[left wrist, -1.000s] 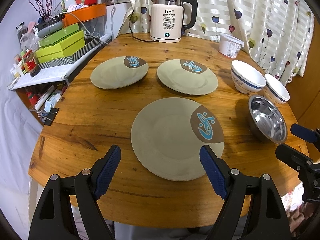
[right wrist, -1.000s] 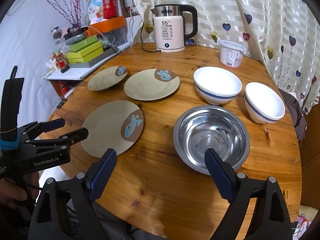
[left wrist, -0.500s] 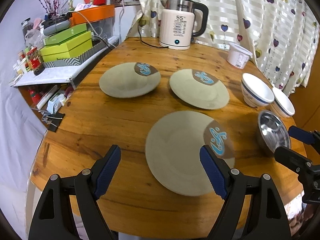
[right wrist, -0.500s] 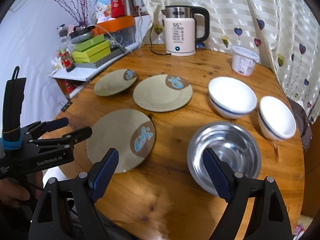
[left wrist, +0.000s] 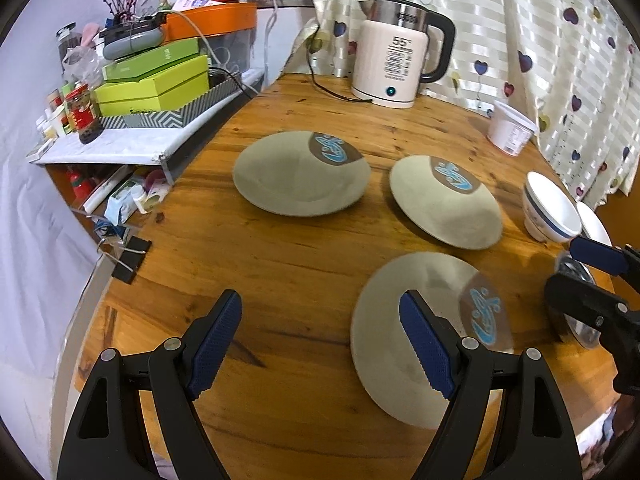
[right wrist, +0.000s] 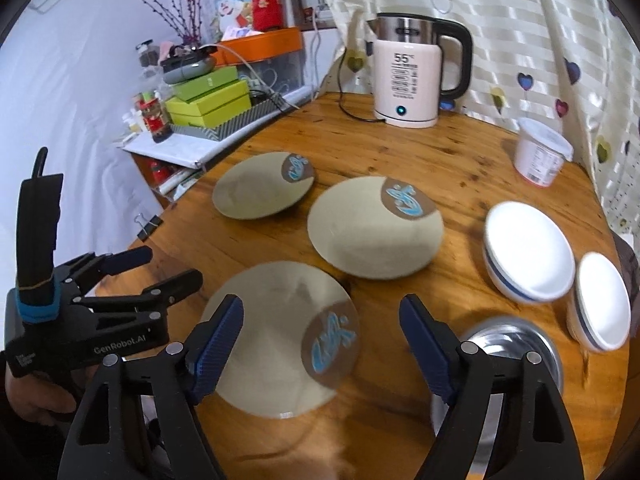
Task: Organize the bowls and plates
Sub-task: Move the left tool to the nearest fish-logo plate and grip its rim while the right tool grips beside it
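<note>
Near the table's (left wrist: pixel 304 264) front edge lies the closest plate (left wrist: pixel 416 336), with my left gripper (left wrist: pixel 320 338) above it, jaws spread wide and empty. My right gripper (right wrist: pixel 322 338) hangs equally agape between that plate and the steel bowl (right wrist: pixel 516 344). Two more plates (right wrist: pixel 372 232) sit mid-table, two white bowls (right wrist: pixel 528 252) toward the right edge.

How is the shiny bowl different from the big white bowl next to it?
The metal bowl is bare silver steel and mirror-like; the big white bowl is matte white with a blue band around its outside. The metal bowl sits nearer the table's front edge, partly hidden behind the right claw; the white bowl sits farther back, in full view. Both are round, upright, empty, and rest on the wooden table.
</note>
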### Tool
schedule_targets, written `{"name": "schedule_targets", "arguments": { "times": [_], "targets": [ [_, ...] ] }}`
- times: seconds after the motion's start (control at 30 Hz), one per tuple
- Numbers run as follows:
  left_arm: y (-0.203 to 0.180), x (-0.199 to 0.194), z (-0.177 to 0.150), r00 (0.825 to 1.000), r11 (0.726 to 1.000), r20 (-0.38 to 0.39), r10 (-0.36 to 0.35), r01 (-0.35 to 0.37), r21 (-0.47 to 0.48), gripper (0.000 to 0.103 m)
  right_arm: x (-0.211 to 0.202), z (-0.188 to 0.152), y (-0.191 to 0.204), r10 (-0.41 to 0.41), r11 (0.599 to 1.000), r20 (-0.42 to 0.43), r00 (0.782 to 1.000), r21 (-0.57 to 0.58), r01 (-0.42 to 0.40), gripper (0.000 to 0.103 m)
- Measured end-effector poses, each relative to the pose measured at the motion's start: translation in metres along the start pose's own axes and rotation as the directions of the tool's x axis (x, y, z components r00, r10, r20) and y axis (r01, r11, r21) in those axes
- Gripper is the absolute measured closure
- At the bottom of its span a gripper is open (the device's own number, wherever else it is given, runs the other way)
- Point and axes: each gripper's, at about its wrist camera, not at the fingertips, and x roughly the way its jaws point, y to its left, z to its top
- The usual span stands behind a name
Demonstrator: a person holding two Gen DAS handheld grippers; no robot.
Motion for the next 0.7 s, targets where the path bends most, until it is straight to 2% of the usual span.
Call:
{"name": "schedule_targets", "arguments": {
  "times": [0.27, 0.57, 0.63, 0.7],
  "targets": [
    [0.022, 0.015, 0.017, 1.0, 0.999, 0.007, 0.006, -0.005, -0.043, 0.022, 0.033, 0.032, 0.007, 0.04, 0.999, -0.029, 0.999, 0.011, -0.039, 0.03],
    [0.049, 0.039, 0.043, 0.999, 0.994, 0.003, -0.04, 0.04, -0.103, 0.026, 0.067, 0.065, 0.01, 0.072, 0.997, -0.053, 0.996, 0.041, -0.07, 0.035],
    [0.054, 0.045, 0.047, 0.999, 0.992, -0.001, -0.044, 0.043, -0.114, 0.029, 0.076, 0.072, 0.009, 0.079, 0.996, -0.062, 0.995, 0.05, -0.076, 0.038],
    [0.058, 0.052, 0.051, 0.999, 0.992, -0.005, -0.044, 0.043, -0.121, 0.038, 0.086, 0.078, 0.008, 0.083, 0.995, -0.078, 0.993, 0.065, -0.078, 0.042]
  ]
}}
